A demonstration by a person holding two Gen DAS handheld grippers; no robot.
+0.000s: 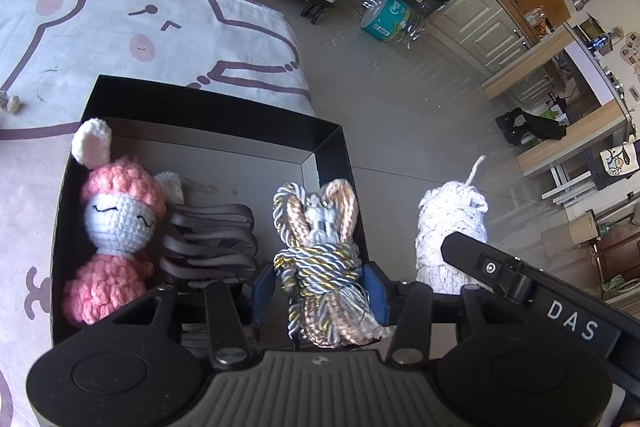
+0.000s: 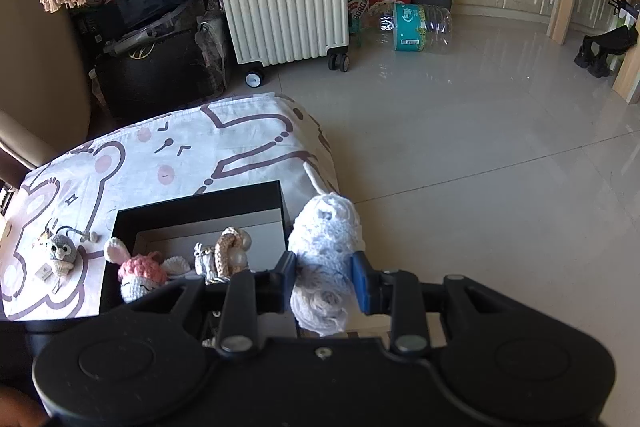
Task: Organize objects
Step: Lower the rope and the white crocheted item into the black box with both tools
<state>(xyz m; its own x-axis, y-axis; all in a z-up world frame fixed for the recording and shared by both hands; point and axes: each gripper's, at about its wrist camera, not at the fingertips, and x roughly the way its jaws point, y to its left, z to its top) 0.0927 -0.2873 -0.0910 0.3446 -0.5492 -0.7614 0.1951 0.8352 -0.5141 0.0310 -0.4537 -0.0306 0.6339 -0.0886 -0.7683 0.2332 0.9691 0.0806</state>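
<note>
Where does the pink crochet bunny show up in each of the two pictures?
Left wrist view: the bunny lies at the left end inside the black box, left of centre.
Right wrist view: only the bunny's head shows, lower left, just above the claw's body.
Shared landmark: the black box on the cartoon-print cloth.
</note>
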